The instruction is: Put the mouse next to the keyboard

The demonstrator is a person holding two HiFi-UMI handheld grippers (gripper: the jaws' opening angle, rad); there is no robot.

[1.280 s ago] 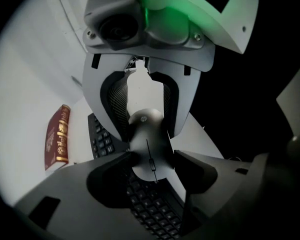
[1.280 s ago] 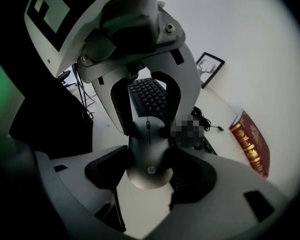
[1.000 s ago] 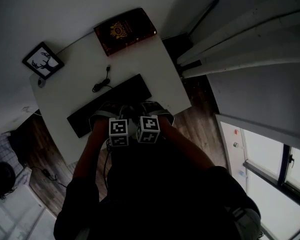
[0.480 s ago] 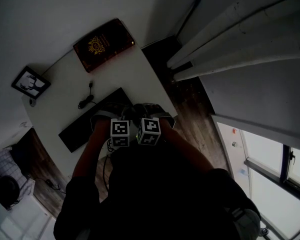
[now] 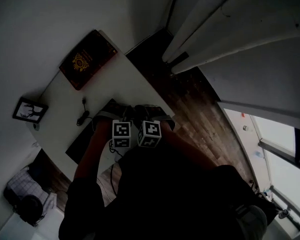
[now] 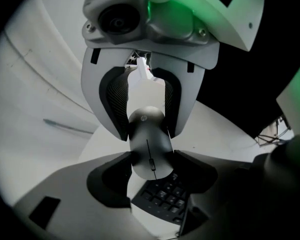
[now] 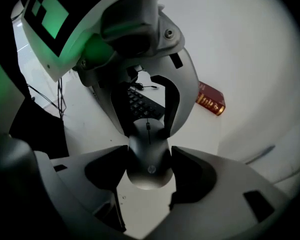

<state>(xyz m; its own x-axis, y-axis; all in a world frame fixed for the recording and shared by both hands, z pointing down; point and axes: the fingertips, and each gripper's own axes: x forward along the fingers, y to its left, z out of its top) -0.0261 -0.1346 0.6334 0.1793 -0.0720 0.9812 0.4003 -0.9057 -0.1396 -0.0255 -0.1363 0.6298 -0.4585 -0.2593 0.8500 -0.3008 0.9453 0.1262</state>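
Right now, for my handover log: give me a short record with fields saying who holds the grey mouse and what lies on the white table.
mouse: grey matte computer mouse, clamped from both ends
left gripper: jaws closed on the mouse's wheel end
right gripper: jaws closed on its logo end
keyboard: black keyboard on the white table, seen beyond the mouse
other items: dark red book, black framed picture, black cable
task state: mouse not yet set down
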